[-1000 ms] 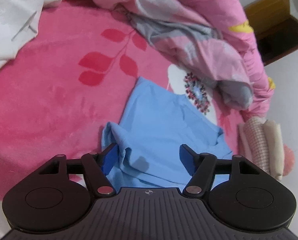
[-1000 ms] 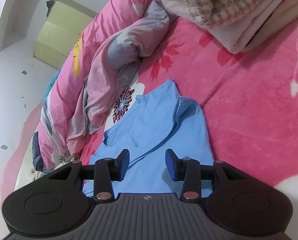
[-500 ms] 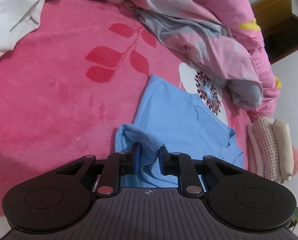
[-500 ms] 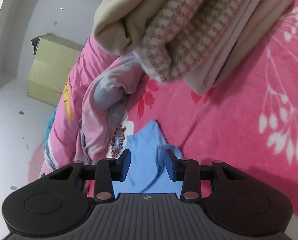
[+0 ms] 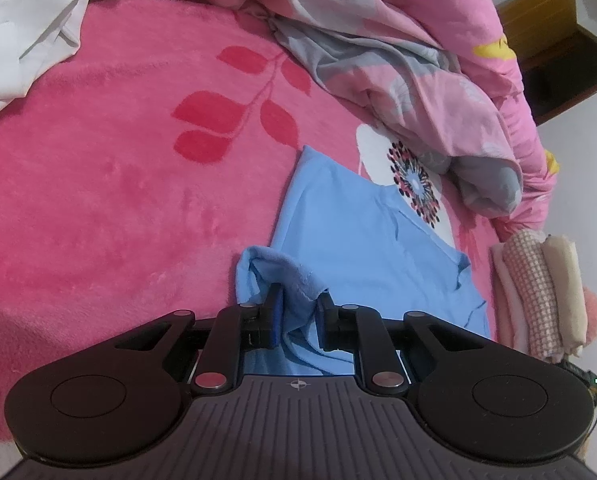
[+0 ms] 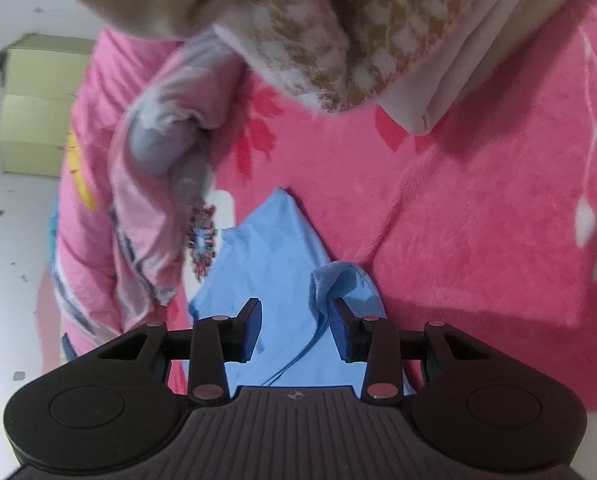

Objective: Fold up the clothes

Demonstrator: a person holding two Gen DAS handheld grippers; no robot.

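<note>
Left wrist view: the left gripper (image 5: 300,312) is pinching a bunched-up fold of the blue garment (image 5: 362,240), its jaws having just been closing, and the cloth is sitting squeezed between the blue pads. The garment is lying on the pink blanket (image 5: 110,208) of the bed, its far corner pointing toward the rumpled pink quilt (image 5: 418,60). To the left a broad stretch of blanket is lying open, reaching up to the white cloth (image 5: 22,28) in the corner. To the right, room is tight: a stack of folded clothes (image 5: 538,292) is sitting near the garment's edge, close to the bed's side.

In the right wrist view, the right gripper (image 6: 296,330) is hovering with its jaws partly apart over the garment's near edge; a raised fold is lying against the right pad, not clamped. No brand or readable writing is showing anywhere.
</note>
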